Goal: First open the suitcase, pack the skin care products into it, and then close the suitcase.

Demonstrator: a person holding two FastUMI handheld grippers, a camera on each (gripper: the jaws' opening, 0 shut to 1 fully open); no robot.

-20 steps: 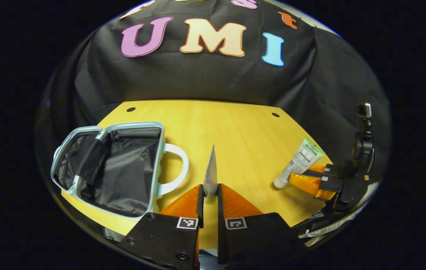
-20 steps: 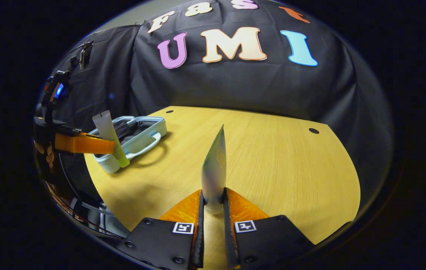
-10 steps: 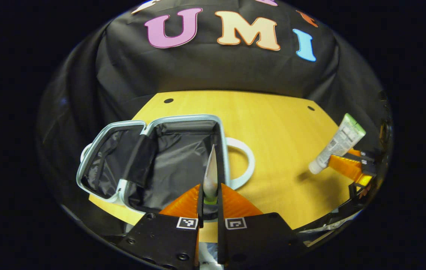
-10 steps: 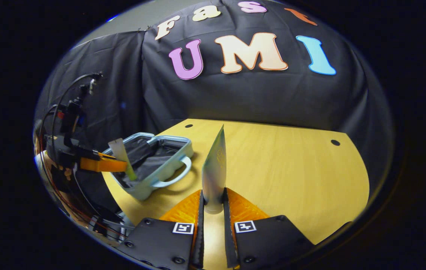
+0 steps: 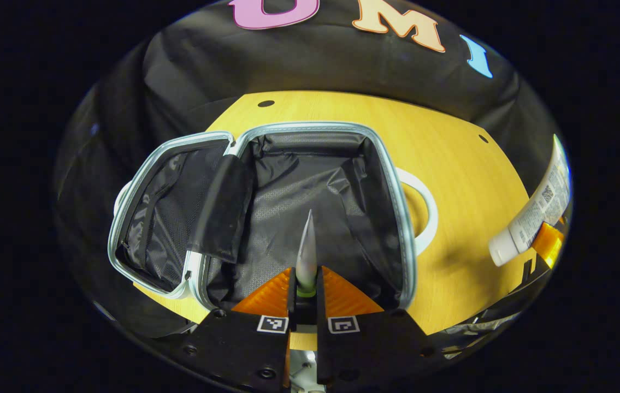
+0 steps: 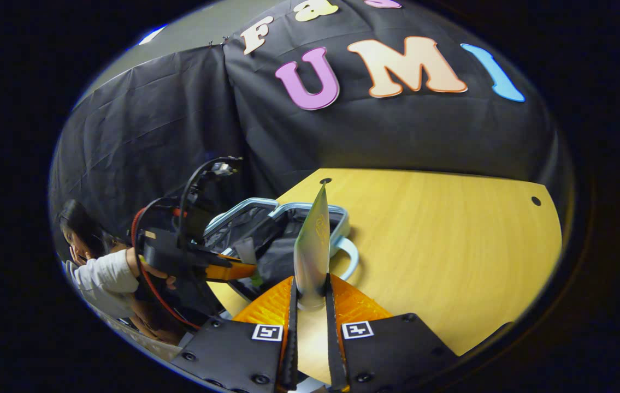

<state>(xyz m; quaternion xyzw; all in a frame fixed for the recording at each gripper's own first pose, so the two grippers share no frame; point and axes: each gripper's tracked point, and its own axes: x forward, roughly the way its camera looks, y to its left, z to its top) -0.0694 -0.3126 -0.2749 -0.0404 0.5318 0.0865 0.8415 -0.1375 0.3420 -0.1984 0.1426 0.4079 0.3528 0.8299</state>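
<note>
Black lining: the suitcase (image 5: 310,191) lies open on the wooden table (image 5: 452,180), its pale rim straight ahead of and below the left gripper (image 5: 305,284); its flap lies to that gripper's left.
Left gripper: fingers clamped on a thin tube (image 5: 306,256), which stands up between them over the suitcase's main compartment.
Right gripper (image 6: 311,305): fingers clamped on a white tube (image 6: 313,245), edge-on and upright, above the table.
White tube from the left gripper view: at the far right (image 5: 539,213), cap end lowest.
Suitcase from the right gripper view: ahead and to the left (image 6: 282,229), the left gripper (image 6: 244,270) over it.
Handle: a white loop (image 5: 424,213) on the suitcase's right side.
Person: a sleeve (image 6: 102,275) behind the left gripper.
</note>
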